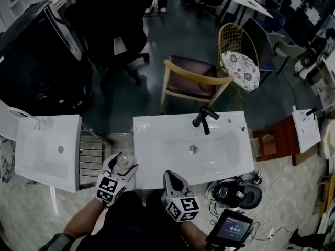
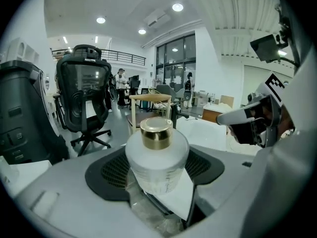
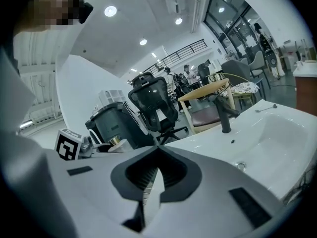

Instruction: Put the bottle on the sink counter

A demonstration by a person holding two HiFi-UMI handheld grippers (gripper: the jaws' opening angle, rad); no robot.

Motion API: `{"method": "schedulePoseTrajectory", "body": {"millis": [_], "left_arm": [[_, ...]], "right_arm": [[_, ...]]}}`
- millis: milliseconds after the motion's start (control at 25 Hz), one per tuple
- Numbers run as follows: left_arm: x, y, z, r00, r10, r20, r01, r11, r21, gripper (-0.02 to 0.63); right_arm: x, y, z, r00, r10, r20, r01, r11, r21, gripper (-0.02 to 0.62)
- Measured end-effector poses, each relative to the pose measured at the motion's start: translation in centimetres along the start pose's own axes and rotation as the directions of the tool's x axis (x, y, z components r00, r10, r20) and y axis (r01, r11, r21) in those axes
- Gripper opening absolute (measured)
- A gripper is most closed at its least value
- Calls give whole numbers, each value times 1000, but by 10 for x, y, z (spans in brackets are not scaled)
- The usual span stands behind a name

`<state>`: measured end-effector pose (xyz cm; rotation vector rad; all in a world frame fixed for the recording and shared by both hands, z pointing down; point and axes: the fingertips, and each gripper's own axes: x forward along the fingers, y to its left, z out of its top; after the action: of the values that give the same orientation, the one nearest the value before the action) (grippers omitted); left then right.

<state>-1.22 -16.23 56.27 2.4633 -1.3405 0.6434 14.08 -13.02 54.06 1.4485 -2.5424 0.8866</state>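
Head view: sink counter (image 1: 157, 140), wooden chair (image 1: 191, 80)

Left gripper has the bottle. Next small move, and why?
Probably carry it a little right and forward. The left hand-held gripper is shut on the frosted white round bottle with a gold cap, which hangs just off the near left corner of the glossy white sink counter, not yet above its flat rim.

The left tool (image 1: 123, 161) and right tool (image 1: 169, 175) have pale grey-white shells with black ribbed pads lining their jaws. At each one's 6 o'clock end in the head view sits a white cube (image 1: 109, 187) printed with black square markers. The person wears a dark top (image 1: 131, 225).
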Motion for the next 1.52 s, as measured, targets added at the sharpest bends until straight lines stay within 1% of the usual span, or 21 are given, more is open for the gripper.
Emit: {"method": "schedulePoseTrajectory", "body": {"millis": [160,280,520,640,840,1080,1320,1520], "left_arm": [[28,24,0,1000,9,-14,-9,1000,12,336],[52,39,-2,1000,0,-23,1,1000,28,336],[107,63,-11,998,-33,-57,36,997,63,336],[131,68,-13,997,-41,-64,45,997,62,336],[167,72,-16,995,-60,-82,65,996,61,336],[194,75,-21,993,-70,-91,75,995,58,336],[214,82,-21,993,-65,-94,71,996,63,336],[225,87,-23,993,-59,-100,66,995,70,336]], "right_arm": [[22,-15,8,1000,-22,16,23,1000,-20,-5],[32,-23,11,998,-52,20,53,998,-26,-5],[45,-36,-8,993,-118,-16,118,993,30,-5],[50,-43,-16,990,-135,-34,136,989,49,-5],[59,-62,-17,985,-169,-42,172,982,72,-5],[65,-74,-23,979,-197,-56,202,974,104,-5],[75,-78,-30,980,-185,-79,193,975,109,-5],[80,-82,-30,978,-193,-84,201,975,99,-5]]}}
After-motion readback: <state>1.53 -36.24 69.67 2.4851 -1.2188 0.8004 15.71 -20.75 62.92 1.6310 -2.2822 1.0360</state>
